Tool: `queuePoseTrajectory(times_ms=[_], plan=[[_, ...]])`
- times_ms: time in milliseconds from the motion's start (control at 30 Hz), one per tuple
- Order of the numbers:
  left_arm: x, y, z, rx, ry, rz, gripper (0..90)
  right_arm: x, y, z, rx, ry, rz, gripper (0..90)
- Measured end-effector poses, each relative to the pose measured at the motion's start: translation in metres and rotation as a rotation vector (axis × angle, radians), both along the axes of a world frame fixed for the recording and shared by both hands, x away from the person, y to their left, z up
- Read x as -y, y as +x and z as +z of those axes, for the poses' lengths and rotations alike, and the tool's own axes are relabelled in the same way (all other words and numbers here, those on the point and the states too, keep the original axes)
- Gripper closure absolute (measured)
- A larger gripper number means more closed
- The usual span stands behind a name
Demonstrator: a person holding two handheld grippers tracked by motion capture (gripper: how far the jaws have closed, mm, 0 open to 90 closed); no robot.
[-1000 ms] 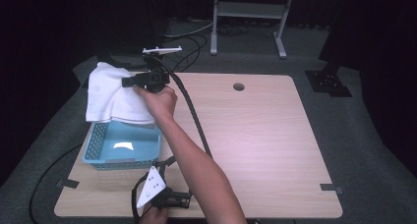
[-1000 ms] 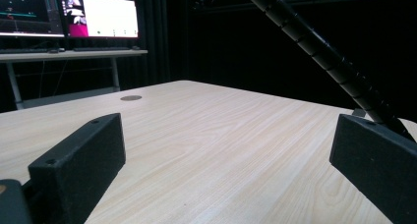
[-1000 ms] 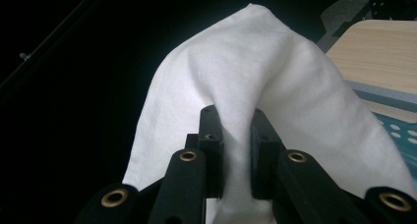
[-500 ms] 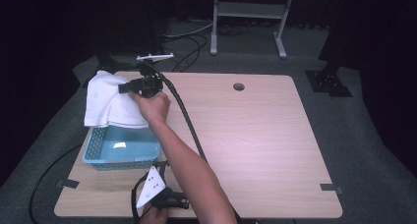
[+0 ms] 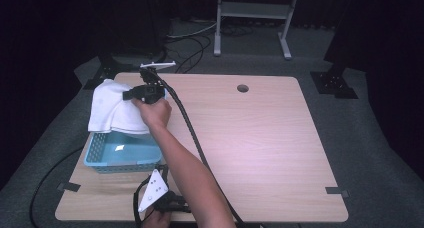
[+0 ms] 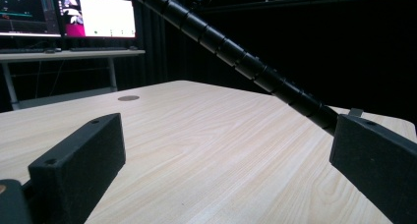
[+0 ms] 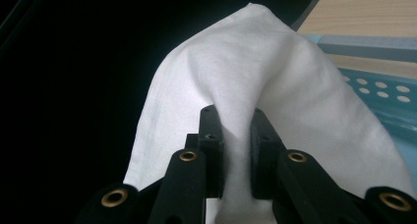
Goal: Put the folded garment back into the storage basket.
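Left gripper [image 5: 167,203]: one, at the near edge of the table, held in the person's left hand; one grey three-cornered plate on top of it. In the left gripper view its two black jaws stand wide apart with nothing but bare wood between them.
Table [image 5: 260,138]: one, light wood, with one round hole [image 5: 243,88] near its far edge and dark tape at its near corners.
Basket [image 5: 117,155]: one, light blue, perforated, on the near-left part of the table, just beyond the left gripper.
Right arm: one forearm crosses from the near edge toward the far left, passing beside the basket.
Cable [image 5: 185,120]: one black ribbed cable trails from the right gripper back across the table; it also crosses the left gripper view.
Right gripper [image 5: 137,92]: one, held above the far end of the basket; its two jaws are pinched tight on a fold of the towel.
Towel [image 5: 112,108]: one, white, hanging from the right gripper and draping over the basket's far rim.
Monitors [image 6: 96,15]: two lit screens on one desk, far beyond the table, in the left gripper view.
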State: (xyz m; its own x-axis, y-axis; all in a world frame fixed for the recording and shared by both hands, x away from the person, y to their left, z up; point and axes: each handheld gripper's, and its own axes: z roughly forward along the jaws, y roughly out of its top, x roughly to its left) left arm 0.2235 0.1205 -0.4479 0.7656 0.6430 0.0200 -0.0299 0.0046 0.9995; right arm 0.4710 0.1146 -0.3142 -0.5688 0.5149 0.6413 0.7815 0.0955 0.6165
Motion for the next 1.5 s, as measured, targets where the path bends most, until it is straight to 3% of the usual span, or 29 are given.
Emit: queuePoseTrajectory(times_ms=[100, 133, 167, 233, 267, 367, 433, 533, 767, 1367, 1500], plan=[[0.000, 0.000, 0.000, -0.001, 0.002, -0.002, 0.0, 0.000, 0.003, -0.006, 0.000, -0.005, 0.002, 79.7], [-0.001, 0.000, 0.000, -0.001, 0.003, -0.008, 0.0, -0.001, 0.009, -0.017, -0.047, -0.014, 0.032, 75.7], [-0.001, 0.000, 0.000, -0.001, 0.003, -0.008, 0.0, -0.001, 0.009, -0.017, -0.047, -0.014, 0.032, 75.7], [-0.001, 0.000, 0.000, -0.003, 0.001, -0.009, 0.0, -0.002, 0.015, -0.027, -0.063, -0.084, 0.070, 66.2], [0.000, -0.001, 0.000, -0.003, -0.005, -0.009, 0.0, -0.003, 0.016, -0.033, -0.031, -0.165, 0.105, 63.2], [0.000, 0.000, 0.000, -0.002, 0.002, -0.009, 0.0, -0.001, 0.016, -0.032, -0.002, -0.191, 0.118, 60.4], [0.000, 0.000, 0.000, -0.002, 0.002, -0.009, 0.0, -0.001, 0.014, -0.029, 0.062, -0.234, 0.148, 56.0], [0.000, -0.001, 0.000, -0.003, 0.000, -0.009, 0.0, 0.001, 0.013, -0.027, 0.077, -0.259, 0.176, 52.7], [0.000, 0.000, 0.000, -0.001, 0.004, -0.008, 0.0, 0.005, 0.010, -0.023, 0.100, -0.272, 0.225, 46.5], [0.000, 0.000, 0.000, -0.002, 0.005, 0.003, 0.0, 0.029, -0.010, -0.009, 0.172, -0.183, 0.299, 30.1], [0.000, 0.000, 0.000, -0.002, 0.005, 0.003, 0.0, 0.037, -0.013, -0.007, 0.167, -0.144, 0.300, 27.4]])
